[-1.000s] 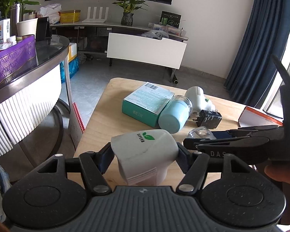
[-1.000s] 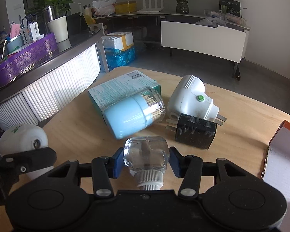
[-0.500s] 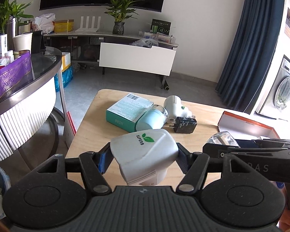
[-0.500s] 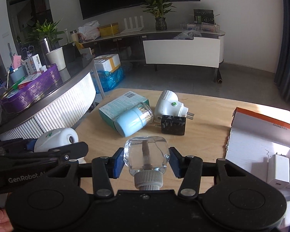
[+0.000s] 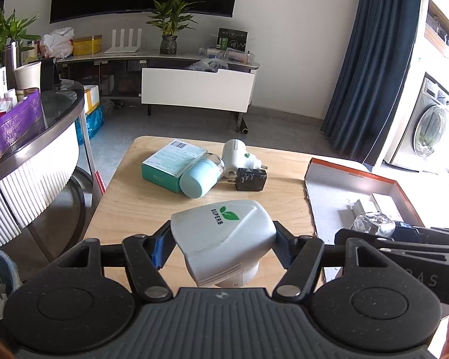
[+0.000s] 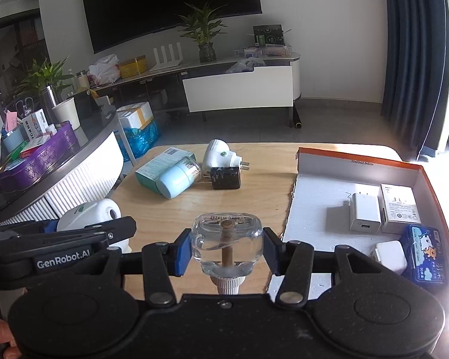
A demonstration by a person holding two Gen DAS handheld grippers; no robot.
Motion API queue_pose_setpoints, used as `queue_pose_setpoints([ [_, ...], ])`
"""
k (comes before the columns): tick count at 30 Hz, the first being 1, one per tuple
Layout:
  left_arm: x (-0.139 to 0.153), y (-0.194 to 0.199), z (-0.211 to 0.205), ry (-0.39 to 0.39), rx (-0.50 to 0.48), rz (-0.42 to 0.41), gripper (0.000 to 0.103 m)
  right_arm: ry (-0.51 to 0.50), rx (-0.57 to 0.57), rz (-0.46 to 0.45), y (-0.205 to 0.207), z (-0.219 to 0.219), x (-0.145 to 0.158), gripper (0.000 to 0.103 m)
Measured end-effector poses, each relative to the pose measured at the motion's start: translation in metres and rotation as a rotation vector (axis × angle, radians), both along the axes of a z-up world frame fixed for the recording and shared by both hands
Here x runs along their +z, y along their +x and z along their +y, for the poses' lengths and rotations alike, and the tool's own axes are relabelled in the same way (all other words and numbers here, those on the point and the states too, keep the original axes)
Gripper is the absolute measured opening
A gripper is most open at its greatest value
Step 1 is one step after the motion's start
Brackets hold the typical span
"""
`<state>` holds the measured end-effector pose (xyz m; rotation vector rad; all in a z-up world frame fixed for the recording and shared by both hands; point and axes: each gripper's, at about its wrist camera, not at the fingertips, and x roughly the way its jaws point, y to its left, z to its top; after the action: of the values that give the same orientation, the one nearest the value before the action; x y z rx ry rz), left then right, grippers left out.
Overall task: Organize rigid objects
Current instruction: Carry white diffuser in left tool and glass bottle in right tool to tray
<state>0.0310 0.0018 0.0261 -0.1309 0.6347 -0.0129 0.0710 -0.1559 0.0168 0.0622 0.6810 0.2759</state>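
Clamping white plug-in heater [image 5: 224,236] in left gripper [image 5: 221,246], underside hidden, right gripper [image 6: 227,249] pinching clear bottle [image 6: 227,246], cap cut off

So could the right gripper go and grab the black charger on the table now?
Probably not yet. The right gripper already has its jaws shut on a clear glass bottle, so there is no room for the black charger. Nothing stands between them on the table; it would just have to put the bottle down first.

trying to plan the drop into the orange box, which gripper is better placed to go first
Probably right. The right gripper holds the clear bottle beside the orange box, at its near left edge. The left gripper, clamped on the white SUPERB plug-in, sits farther left over the table.
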Motion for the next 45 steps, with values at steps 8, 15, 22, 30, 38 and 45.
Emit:
queue_pose_setpoints([
  [8,0.007,-0.008,-0.011,0.003,-0.024,-0.015,0.068,-0.002,-0.022,-0.028,-0.015,-0.009,0.010,0.060],
  [15,0.008,-0.012,-0.022,-0.001,-0.056,-0.022,0.068,-0.003,-0.044,-0.042,-0.025,-0.021,0.015,0.060],
  [22,0.010,-0.016,-0.032,0.007,-0.080,-0.030,0.068,-0.008,-0.060,-0.049,-0.035,-0.031,0.016,0.060],
  [30,0.013,-0.018,-0.036,0.016,-0.092,-0.042,0.068,0.003,-0.076,-0.067,-0.041,-0.039,0.020,0.060],
  [38,0.013,-0.020,-0.046,0.022,-0.119,-0.048,0.068,0.007,-0.097,-0.080,-0.048,-0.048,0.024,0.060],
  [45,0.013,-0.021,-0.055,0.017,-0.144,-0.046,0.068,0.007,-0.120,-0.091,-0.051,-0.058,0.027,0.060],
])
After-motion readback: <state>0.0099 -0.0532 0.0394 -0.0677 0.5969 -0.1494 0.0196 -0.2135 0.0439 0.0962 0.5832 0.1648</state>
